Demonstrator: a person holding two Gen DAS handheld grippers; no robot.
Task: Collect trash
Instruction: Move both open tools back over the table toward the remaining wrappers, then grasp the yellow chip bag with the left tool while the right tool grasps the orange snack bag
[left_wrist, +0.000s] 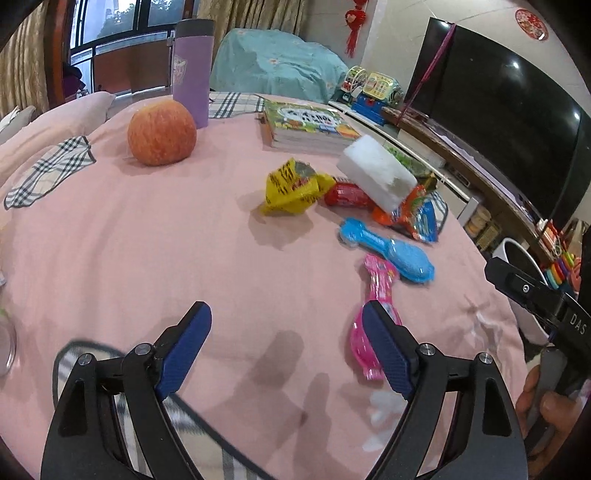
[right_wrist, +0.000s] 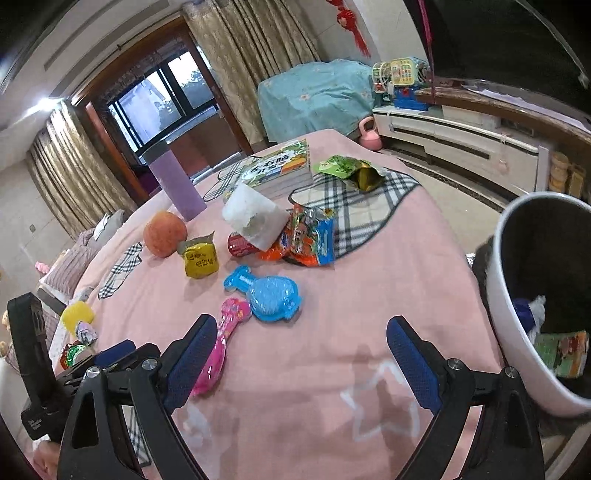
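Trash lies on the pink tablecloth (left_wrist: 147, 236): a pink wrapper (left_wrist: 378, 280), a blue wrapper (left_wrist: 391, 251), a yellow wrapper (left_wrist: 291, 186), a red wrapper (left_wrist: 345, 195), an orange and blue snack bag (left_wrist: 417, 216) and a white foam block (left_wrist: 376, 173). My left gripper (left_wrist: 286, 314) is open over bare cloth, its right finger overlapping the pink wrapper's near end. My right gripper (right_wrist: 301, 332) is also open and holds nothing. The pink wrapper (right_wrist: 221, 339) lies just beside its left finger, the blue wrapper (right_wrist: 267, 291) ahead. A white bin (right_wrist: 506, 332) with trash inside stands at the table's right edge.
An apple (left_wrist: 161, 133), a purple bottle (left_wrist: 192, 70) and a book (left_wrist: 306, 127) stand farther back. A green bag (right_wrist: 347, 168) rests on a checked cloth (right_wrist: 365, 210). More small wrappers (right_wrist: 79, 325) lie at the far left. A TV and toy shelf line the right wall.
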